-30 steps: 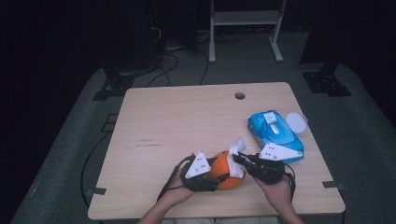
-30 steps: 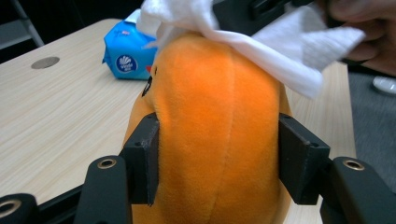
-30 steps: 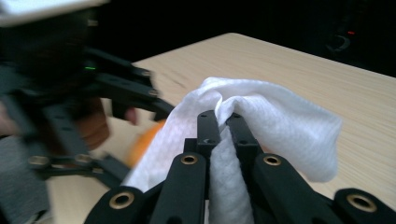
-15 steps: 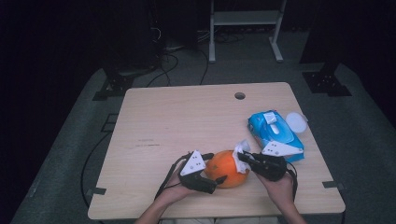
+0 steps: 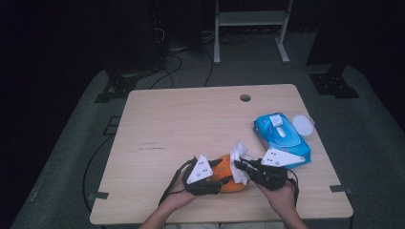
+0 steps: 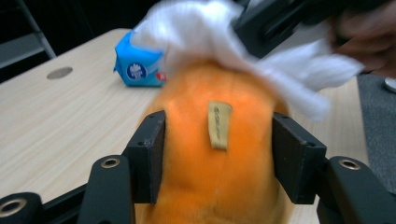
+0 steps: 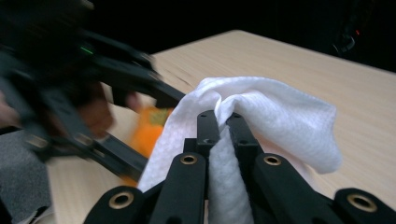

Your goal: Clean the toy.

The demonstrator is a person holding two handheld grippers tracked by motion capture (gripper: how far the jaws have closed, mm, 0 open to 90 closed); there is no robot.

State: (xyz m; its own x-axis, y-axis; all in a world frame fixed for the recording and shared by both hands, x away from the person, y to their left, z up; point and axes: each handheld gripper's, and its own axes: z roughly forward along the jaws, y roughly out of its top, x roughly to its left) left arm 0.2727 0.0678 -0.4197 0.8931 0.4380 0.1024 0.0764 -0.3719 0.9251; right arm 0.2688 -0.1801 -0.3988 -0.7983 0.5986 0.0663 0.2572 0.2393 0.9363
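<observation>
White wipe (image 5: 238,164) drapes over orange plush toy (image 5: 224,174) near table's front edge.

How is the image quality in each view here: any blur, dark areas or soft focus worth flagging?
High view: table evenly lit and sharp, room behind nearly black. Left gripper view: the white wipe and the right gripper at top are smeared by motion; the orange toy between the jaws is soft from closeness. Right gripper view: wipe crisp; the left gripper is blurred and dark.
</observation>
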